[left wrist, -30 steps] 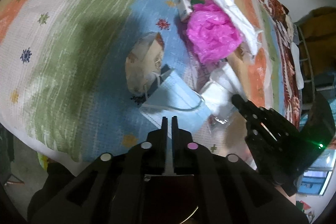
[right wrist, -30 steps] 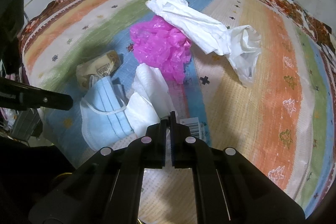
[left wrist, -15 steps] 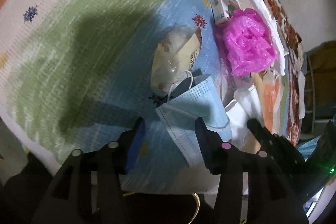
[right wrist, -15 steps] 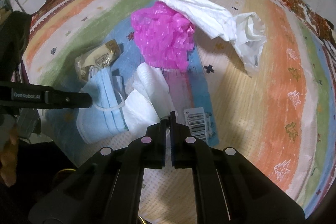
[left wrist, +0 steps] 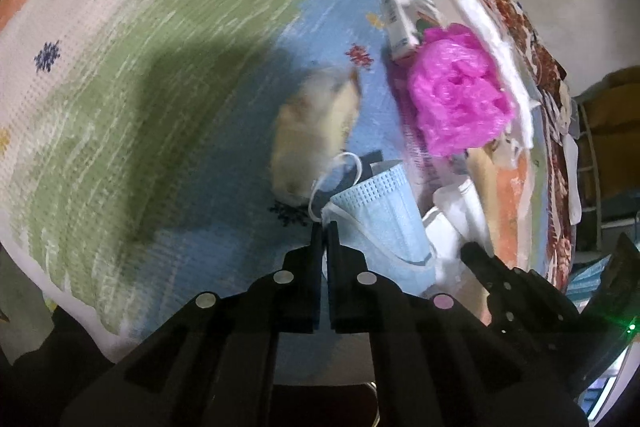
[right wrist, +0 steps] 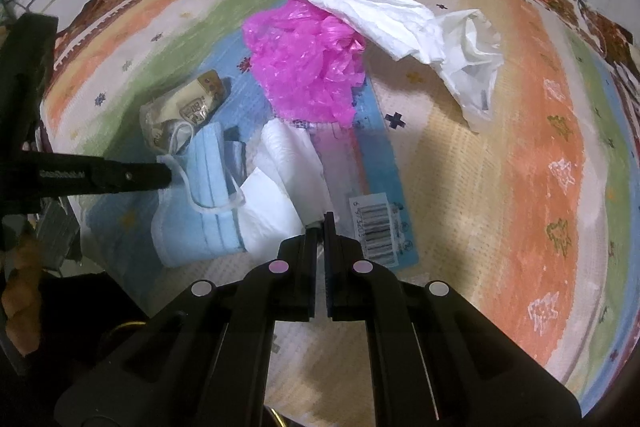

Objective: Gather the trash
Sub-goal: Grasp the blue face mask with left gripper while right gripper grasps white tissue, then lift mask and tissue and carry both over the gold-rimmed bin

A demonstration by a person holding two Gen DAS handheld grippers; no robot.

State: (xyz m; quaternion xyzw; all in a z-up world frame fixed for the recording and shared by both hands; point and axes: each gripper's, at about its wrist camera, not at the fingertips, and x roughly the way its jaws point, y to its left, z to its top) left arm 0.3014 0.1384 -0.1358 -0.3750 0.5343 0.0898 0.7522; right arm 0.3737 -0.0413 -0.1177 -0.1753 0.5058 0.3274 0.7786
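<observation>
Lying crumpled: pleated blue face mask [right wrist: 200, 203], white ear loops.
Left tool [left wrist: 323, 227] pinched its edge; right tool [right wrist: 320, 223] pressed together.

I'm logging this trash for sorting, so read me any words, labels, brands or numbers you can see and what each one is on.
Barcode label: bars and digits show, too small to read.
Left gripper: white lettering on its side, blurred here.
Snack wrapper: printed characters, not legible.
Small white and green box: print too small to read.
No text reads clearly.

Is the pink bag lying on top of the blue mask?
No, the pink bag sits apart from the blue mask, farther up the mat with white paper between them.
</observation>
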